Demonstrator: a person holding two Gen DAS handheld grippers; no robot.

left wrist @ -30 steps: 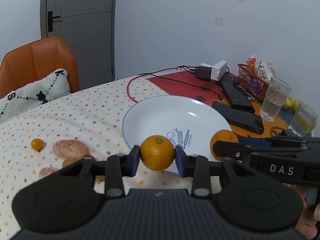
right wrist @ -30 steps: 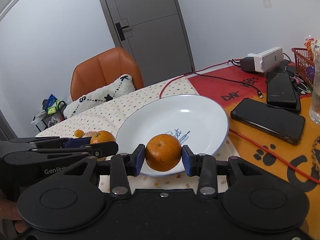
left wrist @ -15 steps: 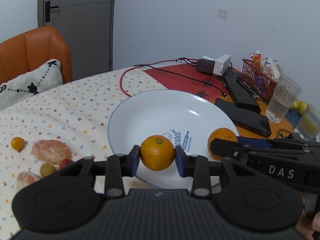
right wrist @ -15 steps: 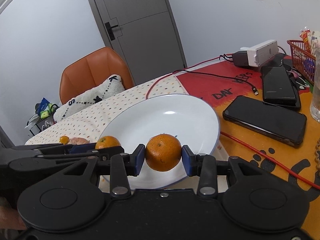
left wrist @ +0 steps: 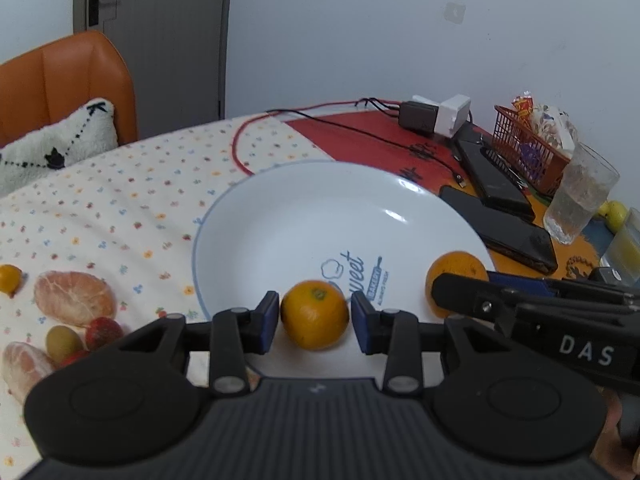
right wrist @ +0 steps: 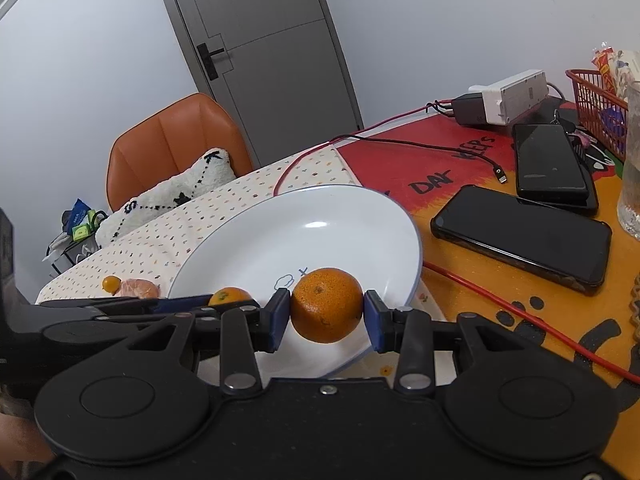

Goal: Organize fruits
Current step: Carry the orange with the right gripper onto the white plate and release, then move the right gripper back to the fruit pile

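The left gripper (left wrist: 314,322) has its fingers (left wrist: 266,322) set narrow and just opening. The left orange (left wrist: 315,314) sits between the blue pads with a thin sliver of gap on each side. It is over the near inner edge of the white plate (left wrist: 320,216), beside the blue printed lettering; whether it rests on the plate I cannot tell.

The right gripper (right wrist: 326,320) is equally narrow, and both its pads press on the right orange (right wrist: 326,304). That orange hangs over the plate's near rim, at the side toward the orange-and-red mat.

The left view shows the right gripper side-on, coming in from the right with its orange at the plate's edge. Only this view shows the loose fruit on the dotted cloth of the counter (left wrist: 120,200), left of the plate: peeled citrus pieces (left wrist: 74,298), a red berry (left wrist: 104,330) and a small green fruit (left wrist: 62,342). It also shows a yellow fruit (left wrist: 614,212) behind the glass (left wrist: 580,200).

The right view shows the left gripper side-on from the left, with its orange low inside the plate. This view gives more of the orange chair (right wrist: 168,148), the clutter behind it, and the two dark phones (right wrist: 520,236) lying well apart from the plate.
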